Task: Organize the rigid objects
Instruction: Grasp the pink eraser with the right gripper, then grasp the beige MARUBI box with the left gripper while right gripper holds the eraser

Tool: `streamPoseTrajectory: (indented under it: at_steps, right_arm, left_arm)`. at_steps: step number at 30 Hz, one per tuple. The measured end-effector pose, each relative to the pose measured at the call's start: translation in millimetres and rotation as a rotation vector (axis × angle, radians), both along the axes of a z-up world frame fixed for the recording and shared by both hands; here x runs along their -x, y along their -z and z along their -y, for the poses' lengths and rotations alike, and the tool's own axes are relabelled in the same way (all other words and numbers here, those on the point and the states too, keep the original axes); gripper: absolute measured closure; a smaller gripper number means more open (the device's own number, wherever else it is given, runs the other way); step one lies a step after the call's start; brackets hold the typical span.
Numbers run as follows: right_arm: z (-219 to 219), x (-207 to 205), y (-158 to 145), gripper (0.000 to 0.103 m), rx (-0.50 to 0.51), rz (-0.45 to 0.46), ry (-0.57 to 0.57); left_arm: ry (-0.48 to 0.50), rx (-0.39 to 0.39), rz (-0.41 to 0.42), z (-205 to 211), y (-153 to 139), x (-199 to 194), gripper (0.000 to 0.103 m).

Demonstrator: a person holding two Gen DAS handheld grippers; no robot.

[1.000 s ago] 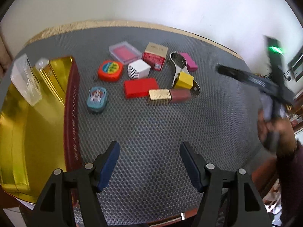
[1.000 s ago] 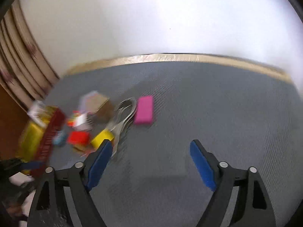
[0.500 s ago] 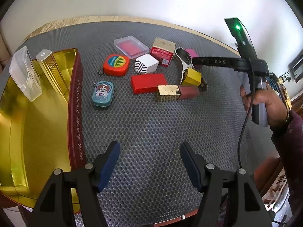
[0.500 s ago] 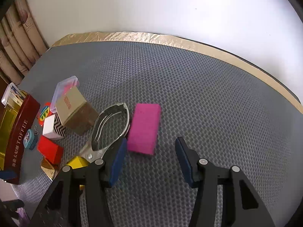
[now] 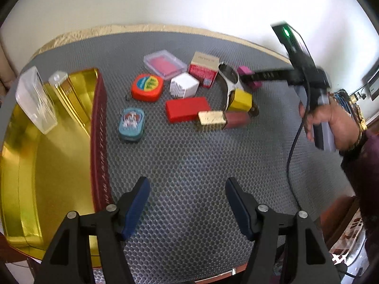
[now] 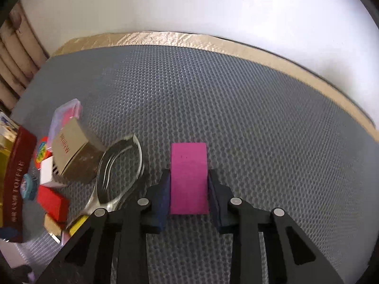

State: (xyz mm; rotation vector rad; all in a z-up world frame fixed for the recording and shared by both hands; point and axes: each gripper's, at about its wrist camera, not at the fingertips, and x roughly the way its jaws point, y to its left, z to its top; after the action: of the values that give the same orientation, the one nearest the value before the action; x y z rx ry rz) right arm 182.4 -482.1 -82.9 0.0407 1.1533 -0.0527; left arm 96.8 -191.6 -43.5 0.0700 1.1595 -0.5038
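My right gripper (image 6: pixel 189 184) is shut on the pink block (image 6: pixel 188 177), its pads pressed against both long sides; the block rests on the grey mat. In the left wrist view the right gripper (image 5: pixel 248 78) reaches into the far cluster over the pink block (image 5: pixel 245 71). My left gripper (image 5: pixel 187 197) is open and empty above the near mat. The gold tin with a dark red wall (image 5: pixel 98 142) lies at the left, holding a clear case (image 5: pixel 35 99) and a gold bottle (image 5: pixel 66 90).
The cluster holds a red block (image 5: pixel 187 108), yellow cube (image 5: pixel 241 99), gold-and-maroon bar (image 5: pixel 222 118), metal opener (image 6: pixel 118 165), striped white box (image 5: pixel 184 87), red-and-tan carton (image 5: pixel 203 68), pink clear case (image 5: pixel 164 67), orange tape measure (image 5: pixel 147 88) and teal tin (image 5: pixel 131 124).
The right gripper moved forward over the pink block and closed its fingers on it. The left gripper stayed open and nearly still.
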Motion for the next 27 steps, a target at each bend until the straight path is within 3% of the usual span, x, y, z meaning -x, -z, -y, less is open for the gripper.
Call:
streamPoseTrajectory:
  at_steps: [4, 9, 15, 20, 27]
  right_arm:
    - [24, 46, -5, 0.075, -0.035, 0.046, 0.063]
    - [42, 97, -4, 0.075, 0.054, 0.116, 0.12]
    - [43, 118, -1, 0.075, 0.065, 0.169, 0.122]
    - [45, 128, -1, 0.075, 0.025, 0.206, 0.127]
    - [59, 146, -5, 0.075, -0.033, 0.224, 0.135]
  left_arm:
    - [0.05, -0.018, 0.072, 10, -24, -9, 0.035]
    - [0.104, 0.004, 0.12, 37, -48, -49, 0.035]
    - [0.184, -0.041, 0.165, 85, -51, -103, 0.035]
    - [0.244, -0.077, 0.114, 110, -33, -134, 0.035]
    - [0.254, -0.128, 0.021, 126, -1, -164, 0.035]
